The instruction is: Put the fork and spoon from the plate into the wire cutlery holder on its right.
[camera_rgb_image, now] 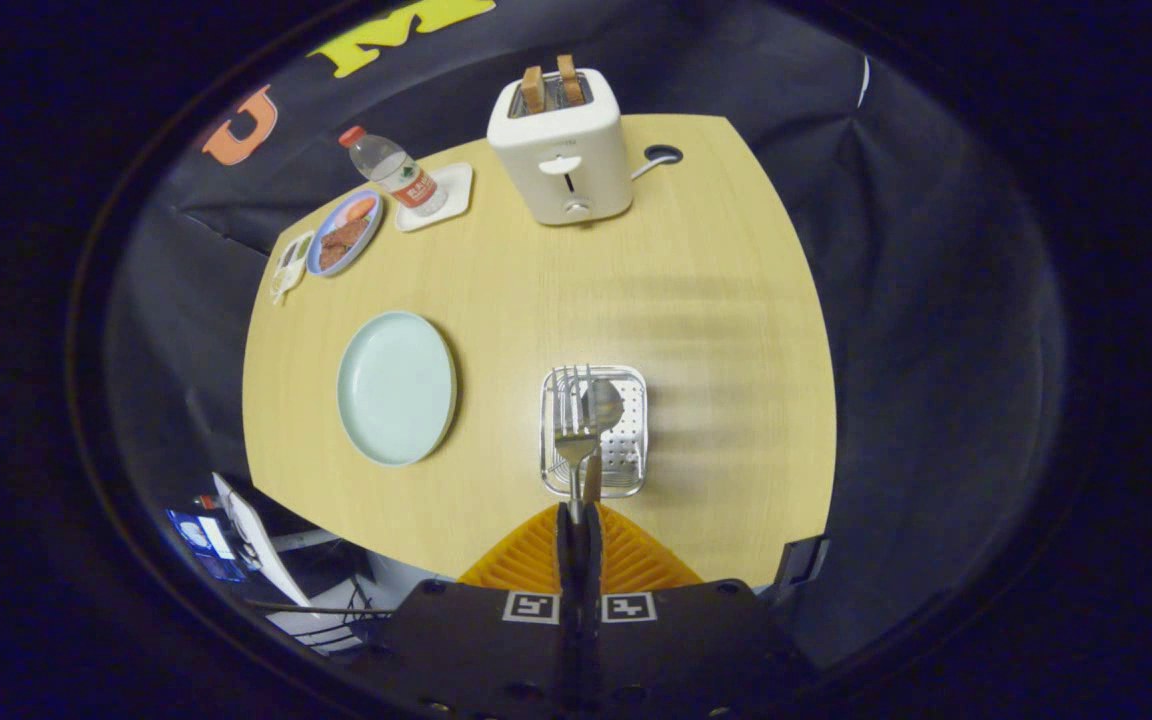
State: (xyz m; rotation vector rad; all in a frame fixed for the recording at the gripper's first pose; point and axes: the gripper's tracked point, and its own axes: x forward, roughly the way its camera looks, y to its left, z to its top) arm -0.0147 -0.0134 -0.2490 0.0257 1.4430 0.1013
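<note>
My tool (579, 515) is clamped tight on the fork (573, 445) handle, tines pointing up over the wire cutlery holder (593, 432) nr the worktop's (716, 300) near edge. Spoon (602, 403) is already standing in the holder — bowl up, just beyond the fork. Plate (396, 388) to the holder's left sits bare, toaster (561, 145) at the far edge w/ two slices up.

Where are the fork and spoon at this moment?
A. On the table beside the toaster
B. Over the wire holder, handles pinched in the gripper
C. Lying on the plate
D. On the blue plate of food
B: the gripper is shut on both handles, with the fork and spoon over the wire holder; the plate is bare.
</note>
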